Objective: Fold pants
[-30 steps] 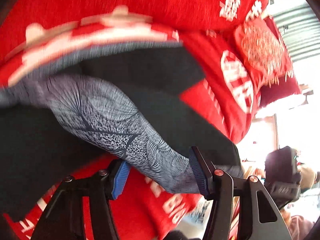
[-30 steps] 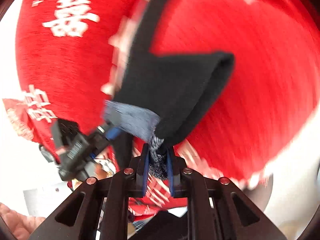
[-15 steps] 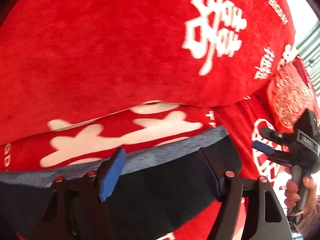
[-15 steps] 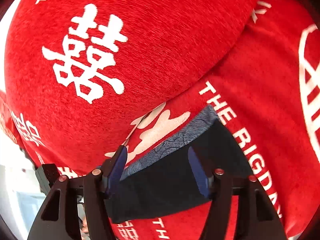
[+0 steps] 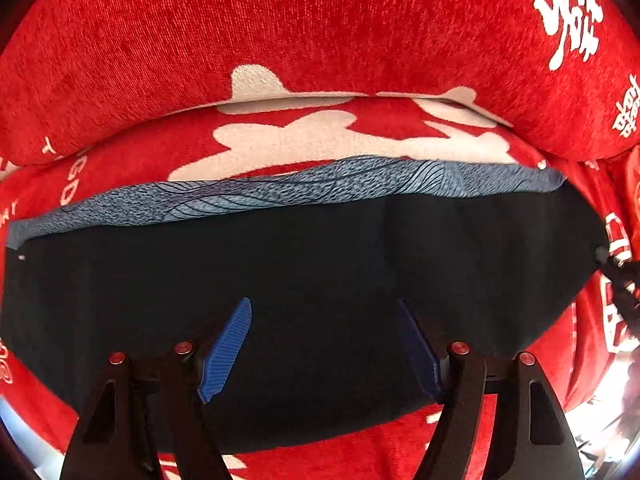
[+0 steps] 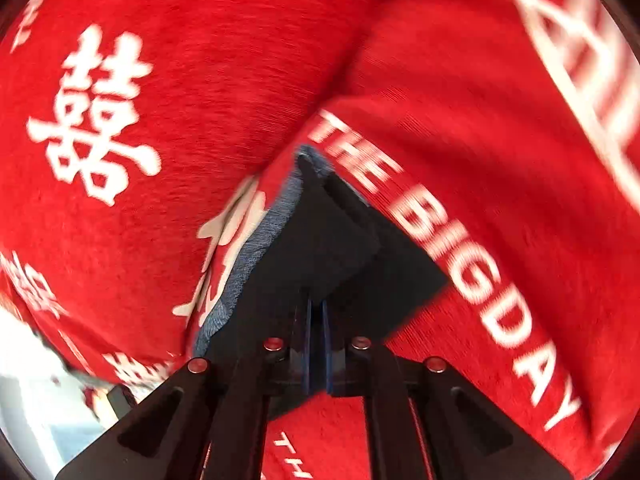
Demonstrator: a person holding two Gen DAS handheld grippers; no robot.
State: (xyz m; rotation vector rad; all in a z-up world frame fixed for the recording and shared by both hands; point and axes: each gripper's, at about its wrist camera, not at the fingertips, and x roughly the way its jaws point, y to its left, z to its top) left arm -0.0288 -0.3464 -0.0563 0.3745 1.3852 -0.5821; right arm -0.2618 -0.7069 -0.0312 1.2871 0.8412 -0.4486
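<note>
Two layers of the pants [image 5: 320,280] lie flat on the red blanket [image 5: 280,32] under my left gripper [image 5: 324,344]: a broad black panel on top and, along its far edge, a strip of blue-grey patterned fabric [image 5: 304,192] peeking out. My left gripper hangs above the black panel with its jaws spread apart and nothing between them; the blue fingers [image 5: 226,354] are clear of the cloth as far as I can see. Beyond the pants a thick red fold of the blanket with white characters rises like a ridge.

From my right wrist view, the pants [image 6: 332,256] show as a dark wedge, with the same blue-grey edge on its left side and white lettering on the blanket [image 6: 460,100] running along its right side. My right gripper [image 6: 316,320] has just snapped closed, and its jaws are clenched on a fold of the black fabric at the near end of that wedge. That view is smeared by motion, so finer detail of the pinch is lost.
</note>
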